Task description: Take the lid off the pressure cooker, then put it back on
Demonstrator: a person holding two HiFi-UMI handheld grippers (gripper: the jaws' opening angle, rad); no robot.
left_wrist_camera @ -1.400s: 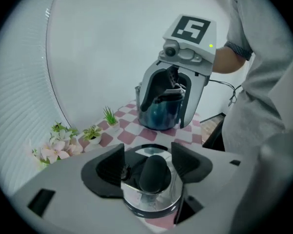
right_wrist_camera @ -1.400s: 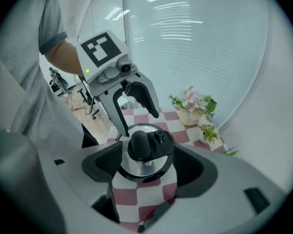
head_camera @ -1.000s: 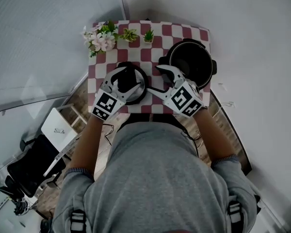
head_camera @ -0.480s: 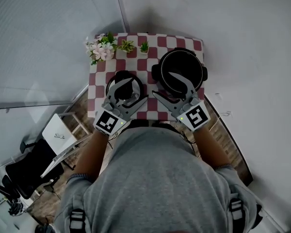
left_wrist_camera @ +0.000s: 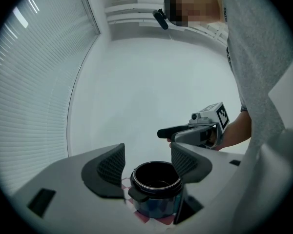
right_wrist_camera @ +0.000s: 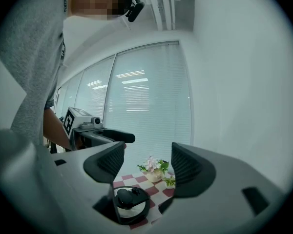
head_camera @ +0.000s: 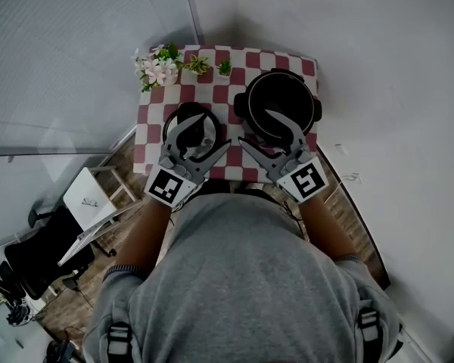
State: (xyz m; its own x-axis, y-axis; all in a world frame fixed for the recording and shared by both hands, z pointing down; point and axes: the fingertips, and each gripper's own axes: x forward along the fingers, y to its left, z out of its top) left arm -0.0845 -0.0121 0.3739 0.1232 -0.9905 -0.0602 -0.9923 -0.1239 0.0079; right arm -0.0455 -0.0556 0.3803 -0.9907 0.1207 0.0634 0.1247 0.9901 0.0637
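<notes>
Two grippers hang level over a red-and-white checked cloth [head_camera: 153,119] in the head view, each with its jaws spread and nothing pinched. The left gripper [head_camera: 202,138] hovers above the lid [head_camera: 199,119], a round black disc with a knobbed handle, lying flat on the cloth. The right gripper [head_camera: 266,136] sits over the near rim of the pressure cooker [head_camera: 276,100], a deep, dark, open pot with stubby side handles, just beside the lid.

In the left gripper view, ribbed grey pads [left_wrist_camera: 111,164] stand wide apart. The glossy pressure cooker [left_wrist_camera: 156,191] shows below them, uncovered.

In the right gripper view, the jaws have just been closing a little, yet stand well apart and empty. Below them the lid [right_wrist_camera: 131,202] rests on the cloth, with pink flowers [right_wrist_camera: 153,165] beyond it.
</notes>
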